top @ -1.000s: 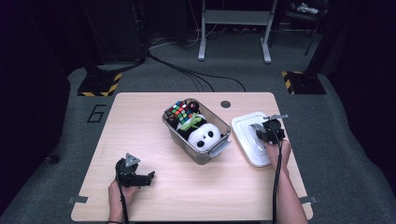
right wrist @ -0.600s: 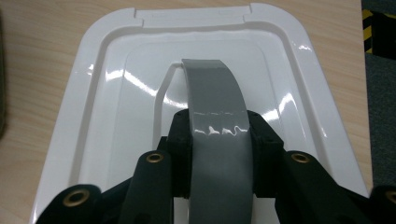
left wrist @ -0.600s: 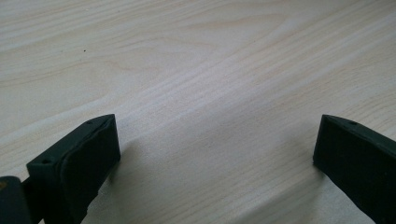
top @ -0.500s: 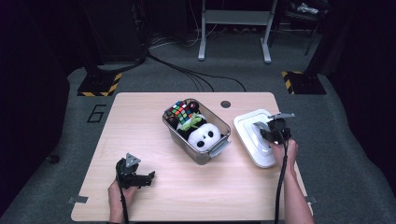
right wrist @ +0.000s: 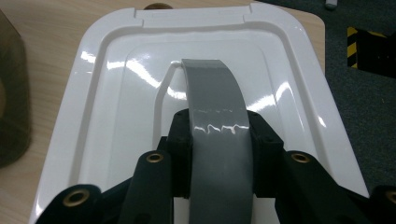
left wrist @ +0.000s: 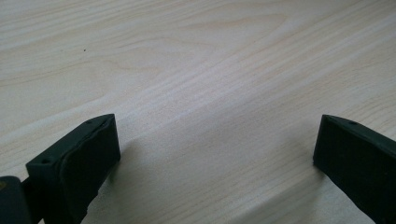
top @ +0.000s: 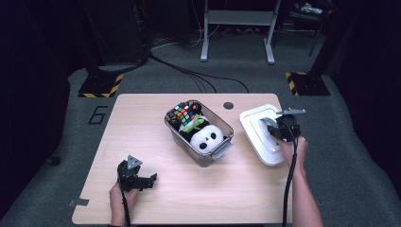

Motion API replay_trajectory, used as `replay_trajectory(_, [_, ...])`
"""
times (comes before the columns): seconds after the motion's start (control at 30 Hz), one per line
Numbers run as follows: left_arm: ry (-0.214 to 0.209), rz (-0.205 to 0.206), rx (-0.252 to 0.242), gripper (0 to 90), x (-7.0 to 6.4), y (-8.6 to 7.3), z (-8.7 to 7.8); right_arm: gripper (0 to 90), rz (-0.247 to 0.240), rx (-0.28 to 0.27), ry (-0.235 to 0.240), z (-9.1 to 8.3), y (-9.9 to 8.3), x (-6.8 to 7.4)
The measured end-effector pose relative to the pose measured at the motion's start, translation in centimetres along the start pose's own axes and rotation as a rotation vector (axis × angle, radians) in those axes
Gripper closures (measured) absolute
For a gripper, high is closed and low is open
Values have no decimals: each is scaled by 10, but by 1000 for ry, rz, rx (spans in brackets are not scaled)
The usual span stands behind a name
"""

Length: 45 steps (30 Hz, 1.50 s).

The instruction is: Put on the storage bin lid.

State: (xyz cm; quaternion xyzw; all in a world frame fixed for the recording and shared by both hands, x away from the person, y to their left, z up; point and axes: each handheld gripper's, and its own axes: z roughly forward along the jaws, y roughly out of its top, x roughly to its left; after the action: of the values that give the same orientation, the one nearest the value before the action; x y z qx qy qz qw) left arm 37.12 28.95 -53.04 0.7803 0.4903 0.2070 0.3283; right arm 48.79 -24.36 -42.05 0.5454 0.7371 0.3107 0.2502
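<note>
A white lid (top: pixel 257 126) (right wrist: pixel 116 93) with a grey arched handle (right wrist: pixel 210 88) is at the table's right edge. My right gripper (top: pixel 280 129) (right wrist: pixel 219 140) is shut on that handle from the near side. A clear plastic bin (top: pixel 222 152) stands in the middle of the table, holding a panda plush (top: pixel 207 138), a Rubik's cube (top: pixel 183 113) and other small items. My left gripper (top: pixel 147 180) (left wrist: pixel 215 144) rests near the front left of the wooden table (top: pixel 142 127), open, with bare wood between its jaws.
A round cable hole (top: pixel 229 105) is at the table's back edge, just behind the lid. The bin's wall (right wrist: pixel 11 93) is close on the lid's left. Grey floor lies beyond the table's right edge (right wrist: pixel 364 107).
The right gripper and the lid in it have shifted slightly to the right and away. The left gripper has not moved.
</note>
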Motion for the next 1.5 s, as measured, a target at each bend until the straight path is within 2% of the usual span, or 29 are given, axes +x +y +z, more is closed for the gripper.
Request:
replay_trajectory(0.5, [4, -2, 0, 4, 0, 0, 0, 669, -25, -43, -4, -24, 24, 1])
replay_trajectory(0.73, [5, -3, -3, 4, 0, 0, 0, 669, -49, -65, -5, -36, 39, 8])
replay_trajectory(1.1, [5, 8, 7, 5, 0, 0, -1, 669, -75, -87, 0, -49, 53, 18])
replay_trajectory(1.5, [4, 8, 6, 5, 0, 0, -1, 669, -97, -116, 33, -61, 68, 33])
